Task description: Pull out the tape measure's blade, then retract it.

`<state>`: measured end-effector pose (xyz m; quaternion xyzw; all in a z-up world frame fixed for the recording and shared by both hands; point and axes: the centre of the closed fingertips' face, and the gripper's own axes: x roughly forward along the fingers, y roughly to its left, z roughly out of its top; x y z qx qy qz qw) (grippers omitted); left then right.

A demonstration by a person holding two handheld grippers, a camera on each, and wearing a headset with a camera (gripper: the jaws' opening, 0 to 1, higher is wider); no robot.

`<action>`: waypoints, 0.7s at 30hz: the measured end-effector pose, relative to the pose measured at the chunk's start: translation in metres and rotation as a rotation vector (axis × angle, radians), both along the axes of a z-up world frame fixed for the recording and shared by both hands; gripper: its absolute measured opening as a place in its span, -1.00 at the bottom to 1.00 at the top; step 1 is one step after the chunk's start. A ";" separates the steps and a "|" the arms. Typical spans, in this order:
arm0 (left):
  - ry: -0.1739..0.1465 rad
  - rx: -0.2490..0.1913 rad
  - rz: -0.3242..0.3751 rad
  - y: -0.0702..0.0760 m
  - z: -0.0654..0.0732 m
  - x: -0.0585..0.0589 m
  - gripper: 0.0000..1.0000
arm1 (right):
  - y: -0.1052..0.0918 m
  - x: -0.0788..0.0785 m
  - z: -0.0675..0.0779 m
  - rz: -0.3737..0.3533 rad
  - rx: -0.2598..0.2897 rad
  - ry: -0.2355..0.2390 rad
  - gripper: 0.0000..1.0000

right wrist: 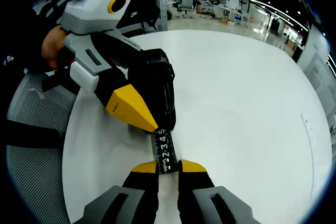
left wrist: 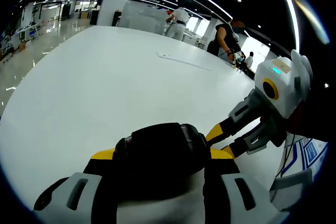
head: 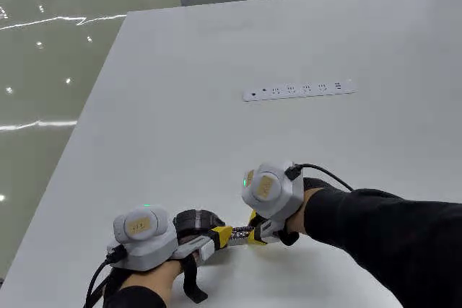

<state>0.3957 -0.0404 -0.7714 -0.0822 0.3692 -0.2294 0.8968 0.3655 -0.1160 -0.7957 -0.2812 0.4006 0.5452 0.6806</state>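
Note:
The tape measure [head: 196, 223] is a black case near the table's front edge, held by my left gripper [head: 214, 237], whose yellow-tipped jaws are shut on it. In the left gripper view the black case [left wrist: 160, 158] fills the space between the jaws. A short length of blade [right wrist: 163, 148] with printed numbers runs from the case [right wrist: 157, 85] to my right gripper [right wrist: 168, 167], which is shut on the blade's end. In the head view the right gripper [head: 253, 234] sits just right of the case, with the short blade [head: 240, 234] between them.
A white power strip [head: 299, 91] lies on the white table [head: 216, 120] farther back. The table's left edge drops to a glossy floor. People stand at the far side in the left gripper view [left wrist: 181, 17]. A mesh chair [right wrist: 31, 145] is beside the table.

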 end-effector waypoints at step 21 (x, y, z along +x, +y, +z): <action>0.005 0.028 -0.008 -0.002 -0.001 -0.002 0.19 | 0.004 0.004 -0.001 -0.011 0.028 -0.024 -0.84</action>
